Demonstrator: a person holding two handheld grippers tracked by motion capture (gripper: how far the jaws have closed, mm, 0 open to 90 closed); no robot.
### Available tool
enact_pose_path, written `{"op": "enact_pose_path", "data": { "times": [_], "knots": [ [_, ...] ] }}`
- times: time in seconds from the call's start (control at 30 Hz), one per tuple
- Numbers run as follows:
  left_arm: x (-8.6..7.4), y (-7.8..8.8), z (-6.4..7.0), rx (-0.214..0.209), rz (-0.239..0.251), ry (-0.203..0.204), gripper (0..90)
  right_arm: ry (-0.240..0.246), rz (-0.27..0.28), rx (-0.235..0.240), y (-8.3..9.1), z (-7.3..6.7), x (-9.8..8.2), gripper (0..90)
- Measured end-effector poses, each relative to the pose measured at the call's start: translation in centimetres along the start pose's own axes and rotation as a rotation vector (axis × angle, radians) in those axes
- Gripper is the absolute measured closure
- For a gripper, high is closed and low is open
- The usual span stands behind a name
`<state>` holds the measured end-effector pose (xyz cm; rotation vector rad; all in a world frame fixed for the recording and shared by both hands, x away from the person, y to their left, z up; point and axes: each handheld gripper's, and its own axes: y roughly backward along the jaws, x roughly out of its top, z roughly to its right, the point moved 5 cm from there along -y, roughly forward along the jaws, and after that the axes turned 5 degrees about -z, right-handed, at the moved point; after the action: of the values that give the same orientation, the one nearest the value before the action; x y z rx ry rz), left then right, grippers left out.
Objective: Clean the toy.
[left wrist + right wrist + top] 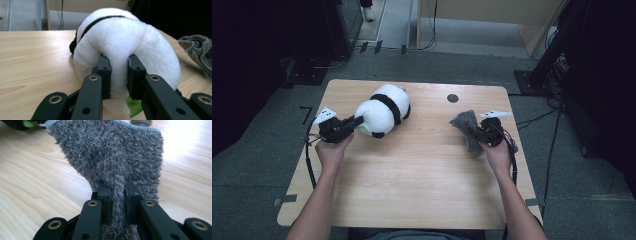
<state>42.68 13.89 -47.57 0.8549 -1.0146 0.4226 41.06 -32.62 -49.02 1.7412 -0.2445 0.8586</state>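
High view: wooden table (412,170) with rounded corners, pale grain, small dark round disc (452,98) near the far edge. Plush panda (383,110) lying on its side at far left of centre, white and rounded with a black band; face not readable. Left gripper (357,121) pressed into its near end, fingertips sunk in the fur. Right gripper (473,131) at the right side, tips buried in a crumpled grey cloth (465,122); jaw gap hard to make out from above.

Left gripper view: black jaws pinched on a fold of soft white fur, narrow gap stuffed with plush. Green tag (133,108) peeking below, partly cut off by the jaws. Grey cloth at the right edge, cropped.

Right gripper view: jaws nearly together, clamped on a shaggy grey strip of the cloth; stitched pale hem along the top, lower part hidden behind the jaws.
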Motion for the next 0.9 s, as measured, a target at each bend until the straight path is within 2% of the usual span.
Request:
{"op": "enact_pose_path", "data": {
  "times": [0.2, 0.47, 0.63, 0.7, 0.83, 0.9],
  "knots": [
    [-0.9, -0.5, -1.0, -0.002, -0.049, 0.007, 74.9, -0.021, -0.006, -0.03, -0.4, 1.5, -0.6, 77.9],
    [-1.7, -0.8, -2.1, -0.025, -0.088, 0.017, 70.7, -0.036, -0.015, -0.032, -1.7, 2.2, -1.1, 75.6],
    [-2.1, -0.8, -2.5, -0.069, -0.112, 0.053, 60.0, -0.025, -0.026, -0.027, -2.5, 2.3, -1.5, 71.3],
    [-2.2, -0.8, -2.5, -0.06, -0.122, 0.033, 56.9, -0.016, -0.027, -0.029, -2.6, 2.2, -1.6, 68.8],
    [-2.2, -0.7, -2.5, -0.057, -0.124, 0.035, 50.3, -0.004, -0.034, -0.037, -2.8, 2.2, -1.7, 64.3],
    [-2.2, -0.6, -2.6, -0.048, -0.127, 0.027, 46.3, -0.017, -0.033, -0.035, -2.8, 2.4, -1.8, 60.9]
  ]
}}
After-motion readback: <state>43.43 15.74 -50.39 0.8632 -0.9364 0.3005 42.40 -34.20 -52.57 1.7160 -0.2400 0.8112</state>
